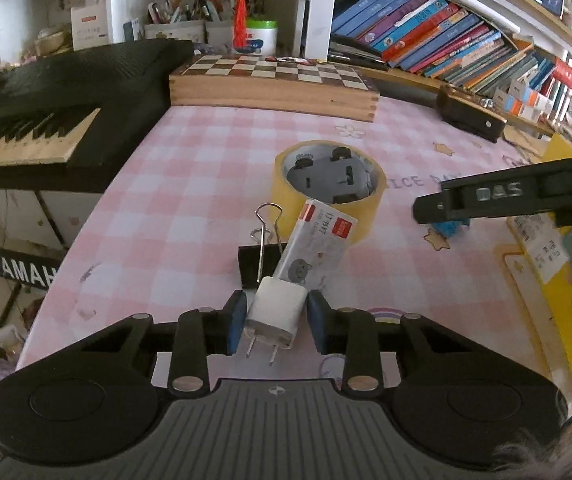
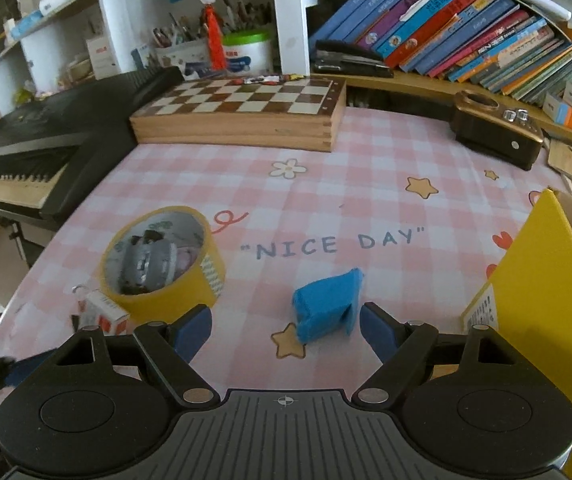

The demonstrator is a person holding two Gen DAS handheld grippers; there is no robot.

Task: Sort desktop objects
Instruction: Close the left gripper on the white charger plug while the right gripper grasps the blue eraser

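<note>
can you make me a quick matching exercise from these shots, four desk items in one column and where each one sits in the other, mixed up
Items
1. white charger plug
2. toy car
3. blue block
4. binder clip

Places
A. inside the yellow tape roll
B. on a star print, near the open right gripper
C. between the pads of the left gripper
D. on the cloth beside the staples box

Pairs: 1-C, 2-A, 3-B, 4-D
</note>
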